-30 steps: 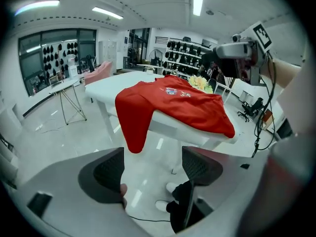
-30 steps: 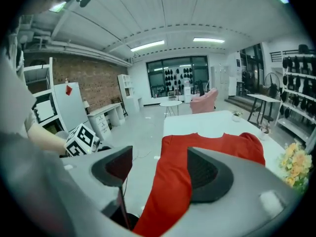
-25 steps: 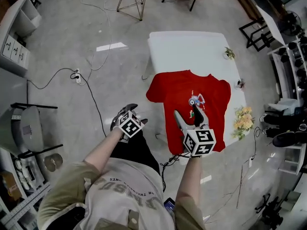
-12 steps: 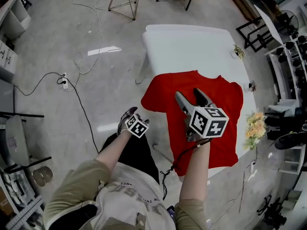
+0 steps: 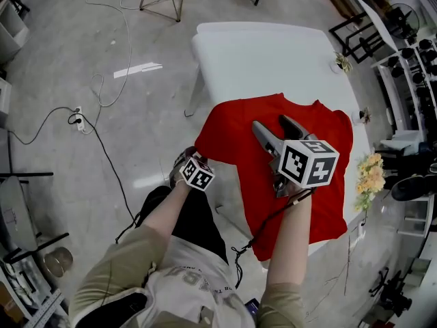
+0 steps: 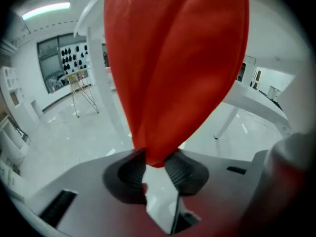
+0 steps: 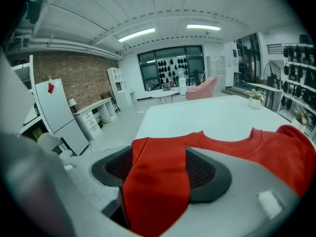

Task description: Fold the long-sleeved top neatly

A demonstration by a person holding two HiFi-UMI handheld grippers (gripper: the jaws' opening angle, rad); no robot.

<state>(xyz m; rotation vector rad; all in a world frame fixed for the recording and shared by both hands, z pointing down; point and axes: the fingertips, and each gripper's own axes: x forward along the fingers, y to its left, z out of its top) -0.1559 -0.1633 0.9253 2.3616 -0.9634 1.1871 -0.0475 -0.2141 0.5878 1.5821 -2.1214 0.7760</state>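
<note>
Just now, the left gripper point(image 6: 157, 168) closed onto the top point(image 6: 173, 58).

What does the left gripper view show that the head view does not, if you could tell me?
Only the left gripper view: the left gripper, whose jaws have just been closing, pinches a fold of the red top between its dark pads, with a white table leg behind. Only the head view: the top spread on the white table, the right gripper over it, and yellow flowers at the table's edge. Both: the red top and the pale floor.
</note>
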